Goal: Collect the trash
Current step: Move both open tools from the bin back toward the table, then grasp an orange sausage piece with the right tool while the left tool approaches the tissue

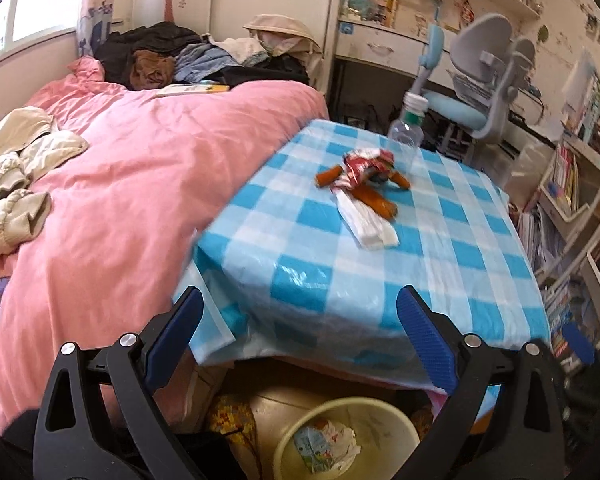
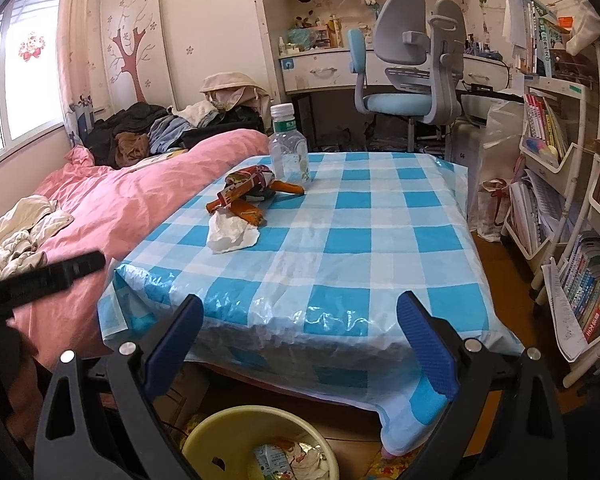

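Left wrist view: left gripper (image 1: 300, 300) held back from the near table edge, fingers spread wide, nothing between them. Right gripper (image 2: 300, 304) the same, released and empty, also short of the table (image 2: 380, 240).

Bin (image 1: 380, 420) on the floor below the near edge, already holding crumpled wrappers (image 1: 326, 446). Some trash collected, then, by the look of it.

Left on the checked cloth, in a cluster toward the far left: red wrapper (image 2: 250, 184), orange sausage-like sticks (image 2: 248, 210) under and beside it, white tissue (image 2: 230, 236) touching them on the near side. Bottle (image 2: 289, 144) stands upright just behind the pile; looks empty, likely trash too.

Judgement: task partway. Four sorts of item remain on the table, all well apart from both grippers. Neither gripper has started a reach. Pile is tangled; may take several trips.
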`<state>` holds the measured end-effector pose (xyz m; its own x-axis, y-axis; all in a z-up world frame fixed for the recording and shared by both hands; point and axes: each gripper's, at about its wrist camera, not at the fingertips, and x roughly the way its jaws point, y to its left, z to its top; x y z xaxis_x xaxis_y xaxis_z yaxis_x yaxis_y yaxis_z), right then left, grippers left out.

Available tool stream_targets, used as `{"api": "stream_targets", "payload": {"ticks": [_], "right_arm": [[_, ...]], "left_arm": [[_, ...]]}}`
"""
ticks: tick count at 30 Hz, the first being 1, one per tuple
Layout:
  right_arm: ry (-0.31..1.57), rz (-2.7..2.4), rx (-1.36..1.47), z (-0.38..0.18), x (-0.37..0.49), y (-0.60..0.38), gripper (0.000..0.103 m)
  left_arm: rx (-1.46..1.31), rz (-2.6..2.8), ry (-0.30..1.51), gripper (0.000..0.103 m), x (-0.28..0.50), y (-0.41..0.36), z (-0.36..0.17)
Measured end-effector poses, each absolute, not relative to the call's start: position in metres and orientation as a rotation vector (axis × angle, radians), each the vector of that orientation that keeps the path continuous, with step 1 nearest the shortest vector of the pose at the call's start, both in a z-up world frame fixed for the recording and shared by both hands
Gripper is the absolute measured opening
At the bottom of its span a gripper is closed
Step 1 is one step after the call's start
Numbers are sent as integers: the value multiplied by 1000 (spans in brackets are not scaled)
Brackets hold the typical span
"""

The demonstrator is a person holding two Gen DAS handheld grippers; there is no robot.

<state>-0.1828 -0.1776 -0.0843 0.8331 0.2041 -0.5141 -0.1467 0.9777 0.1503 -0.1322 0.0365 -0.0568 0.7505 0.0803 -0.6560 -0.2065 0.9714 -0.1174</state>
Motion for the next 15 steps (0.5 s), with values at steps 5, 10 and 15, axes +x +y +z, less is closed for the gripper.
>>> {"api": "stream_targets", "payload": {"ticks": [5, 10, 15], "right_arm": [[578, 228, 111, -88, -174, -168, 93], [600, 287, 78, -90, -159, -148, 93], [615, 339, 43, -90, -131, -127, 93]], "left_arm": [[-217, 172, 696, 94, -114, 54, -47], [-191, 179, 695, 94, -92, 62, -39], [-181, 197, 714, 94, -60, 76, -36]]}}
